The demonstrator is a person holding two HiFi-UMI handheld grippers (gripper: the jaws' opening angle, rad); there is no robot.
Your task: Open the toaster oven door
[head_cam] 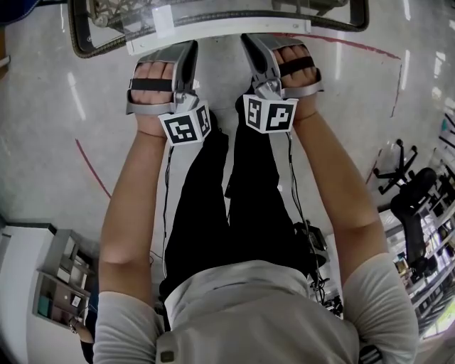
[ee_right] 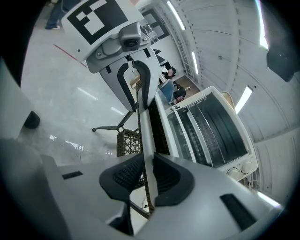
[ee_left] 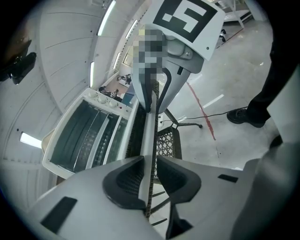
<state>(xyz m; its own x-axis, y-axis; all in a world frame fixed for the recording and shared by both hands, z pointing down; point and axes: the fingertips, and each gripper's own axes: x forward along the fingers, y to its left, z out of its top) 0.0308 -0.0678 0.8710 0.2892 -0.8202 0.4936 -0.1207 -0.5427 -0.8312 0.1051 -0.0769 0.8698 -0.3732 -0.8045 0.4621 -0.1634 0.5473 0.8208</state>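
Note:
The toaster oven (ee_left: 84, 136) is white, with knobs (ee_left: 105, 96) at its far end and a dark rack inside. Its glass door (head_cam: 142, 18) hangs down about level, with the white handle bar (head_cam: 220, 32) along the near edge. My left gripper (head_cam: 186, 48) is shut on the bar's left part, and my right gripper (head_cam: 254, 41) is shut on its right part. In the left gripper view the bar (ee_left: 149, 131) runs between the left gripper (ee_left: 149, 171) pads up to the right gripper (ee_left: 153, 105). The right gripper (ee_right: 149, 176) clamps the same bar (ee_right: 145, 136) beside the oven (ee_right: 211, 131).
The oven stands on a dark wicker table (head_cam: 82, 43). Below me are the person's legs in black trousers (head_cam: 234, 206) and cables. A black office chair (head_cam: 409, 192) stands at the right, a grey shelf (head_cam: 60, 281) at lower left, and red tape (head_cam: 92, 167) on the floor.

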